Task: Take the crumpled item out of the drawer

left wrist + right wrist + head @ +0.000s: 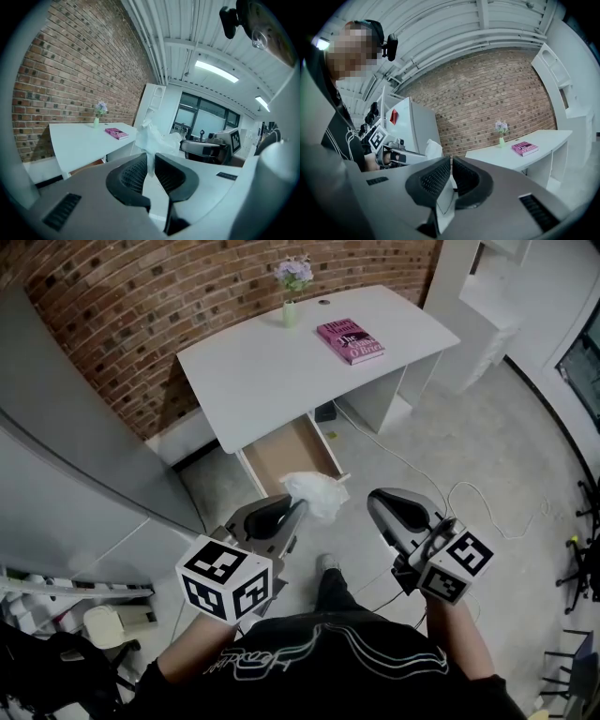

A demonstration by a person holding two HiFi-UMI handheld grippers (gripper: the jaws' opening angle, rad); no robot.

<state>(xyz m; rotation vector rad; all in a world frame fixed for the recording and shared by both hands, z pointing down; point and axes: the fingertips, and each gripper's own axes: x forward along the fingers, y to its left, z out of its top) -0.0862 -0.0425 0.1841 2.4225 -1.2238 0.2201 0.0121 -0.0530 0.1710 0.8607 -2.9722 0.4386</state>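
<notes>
The crumpled white item (314, 493), thin and bag-like, is pinched in the left tool (296, 506). Its two pads are clamped on a gathered fold, and the rest of the item billows out past the tips. From the head view it hangs over the front edge of the open drawer (284, 452), and the drawer's brown bottom behind it looks bare. We judge that the item is already lifted out and that we are in the carrying-away step.

The right tool (377, 500) hovers just to the right of the drawer front. Its pads are drawn almost together with nothing between them.

The drawer is pulled out from under the white bench (272, 367). On the bench, well beyond the drawer, lie a pink book (350, 339) and a small vase of flowers (292, 289).

The next move calls for a steady grip while we draw the item back, clear of the drawer front. A light, floppy thing like this could slip or snag on the edge.
</notes>
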